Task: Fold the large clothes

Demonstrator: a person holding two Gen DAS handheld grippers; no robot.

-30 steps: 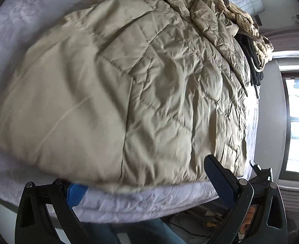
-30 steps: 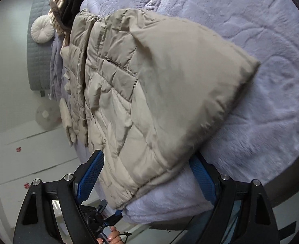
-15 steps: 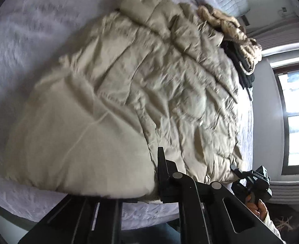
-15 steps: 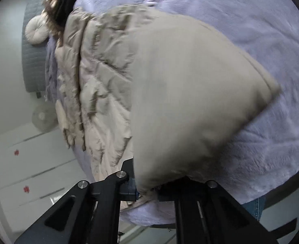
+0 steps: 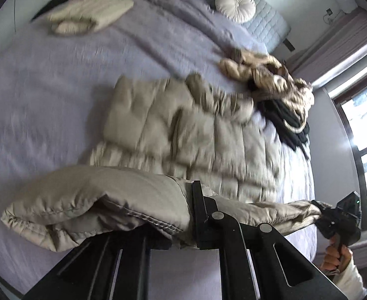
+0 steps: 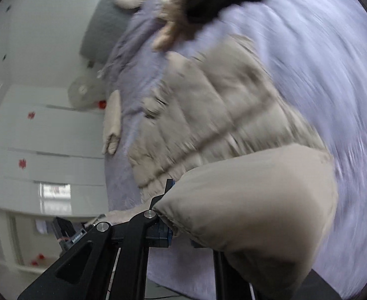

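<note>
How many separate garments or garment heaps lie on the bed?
3: the beige puffer jacket mid-bed, its hem lifted; a folded cream garment far left; a tan-and-black heap near the window. That heap may hide more pieces.

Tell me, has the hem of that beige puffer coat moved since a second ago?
Yes. The beige puffer coat hem, flat on the lavender bedspread before, is lifted toward the round cushion.

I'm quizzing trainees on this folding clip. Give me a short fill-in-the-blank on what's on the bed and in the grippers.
1. Both grippers are shut on the hem of the beige ____ jacket.
2. The bedspread is coloured ____.
3. The round white cushion leans on the ____.
4. The left gripper and right gripper hold the hem ____ the bed.

Missing: puffer; lilac; headboard; above
</note>
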